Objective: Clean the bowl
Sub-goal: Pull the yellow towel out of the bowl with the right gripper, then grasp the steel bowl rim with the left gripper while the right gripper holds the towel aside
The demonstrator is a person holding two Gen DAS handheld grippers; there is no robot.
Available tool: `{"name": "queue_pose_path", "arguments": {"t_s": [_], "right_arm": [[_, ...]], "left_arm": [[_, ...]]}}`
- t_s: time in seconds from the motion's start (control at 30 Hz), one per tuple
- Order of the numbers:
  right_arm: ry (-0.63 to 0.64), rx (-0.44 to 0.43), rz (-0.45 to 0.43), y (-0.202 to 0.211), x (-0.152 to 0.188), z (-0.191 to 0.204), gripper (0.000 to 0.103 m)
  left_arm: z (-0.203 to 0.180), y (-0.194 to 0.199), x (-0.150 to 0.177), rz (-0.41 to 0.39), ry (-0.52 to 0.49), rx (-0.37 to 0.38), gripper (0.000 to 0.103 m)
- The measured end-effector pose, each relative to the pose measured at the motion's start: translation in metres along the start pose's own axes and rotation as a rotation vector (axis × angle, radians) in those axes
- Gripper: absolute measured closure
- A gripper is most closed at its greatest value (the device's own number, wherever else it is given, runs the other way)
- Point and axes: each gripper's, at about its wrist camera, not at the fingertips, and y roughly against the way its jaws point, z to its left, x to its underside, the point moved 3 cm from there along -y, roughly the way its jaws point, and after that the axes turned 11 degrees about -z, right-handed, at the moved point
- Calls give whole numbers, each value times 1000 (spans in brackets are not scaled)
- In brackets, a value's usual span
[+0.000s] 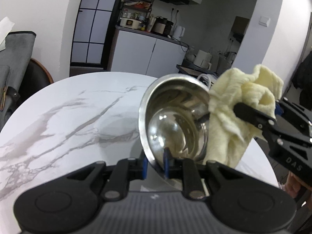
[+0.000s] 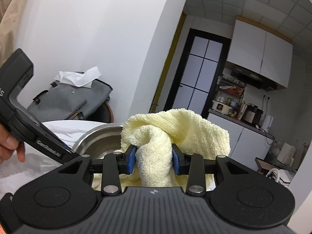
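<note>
Above the marble table (image 1: 68, 117), the left gripper (image 1: 156, 163) clamps the steel bowl (image 1: 175, 117) by its rim; just beside the bowl, the right gripper (image 2: 154, 161) pinches a yellow cloth (image 2: 175, 128).

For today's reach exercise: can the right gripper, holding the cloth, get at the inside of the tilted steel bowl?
Probably yes. The bowl, pinched by the left gripper, opens toward the cloth in the right gripper; nothing lies between.

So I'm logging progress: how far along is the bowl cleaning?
Done: left gripper grips the tilted steel bowl by its rim; right gripper clamps the yellow cloth. In hand: cloth at the bowl's edge. Left: wiping the inside, setting the bowl on the marble table.
</note>
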Motion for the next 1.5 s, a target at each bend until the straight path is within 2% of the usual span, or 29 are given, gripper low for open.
{"name": "queue_pose_path", "arguments": {"t_s": [0.1, 0.17, 0.23, 0.3, 0.63, 0.8, 0.97, 1.1, 1.27, 1.37, 1.5], "right_arm": [[-17, 20, -2, 1, 1, -6, 63], [-28, 30, -3, 1, 2, -9, 63], [-33, 41, -10, 2, 2, -12, 63], [-39, 46, -19, 3, 1, -14, 63], [-70, 55, -27, 12, -2, -22, 63], [-110, 64, -5, 18, -4, -27, 63], [-148, 86, 3, 24, -10, -32, 63], [-177, 128, 5, 32, -13, -42, 63], [-213, 176, 47, 38, -4, -54, 63], [-186, 183, 93, 32, 7, -55, 63], [-167, 164, 139, 23, 21, -52, 63]], "left_arm": [[0, 2, 0, -1, 4, -4, 78], [0, 3, 0, -4, 7, -8, 67], [-1, 4, 0, -15, 5, -24, 45], [-1, 5, -1, -23, -1, -39, 36], [3, 18, -7, -69, -37, -79, 19], [-5, 35, -10, -111, -108, -79, 17], [-32, 48, -15, -153, -303, -64, 17], [-48, 50, -17, -145, -403, -1, 17], [-71, 47, -9, -143, -552, 2, 17], [-86, 42, 0, -126, -647, 7, 18], [-95, 29, 8, -68, -657, 45, 31]]}}
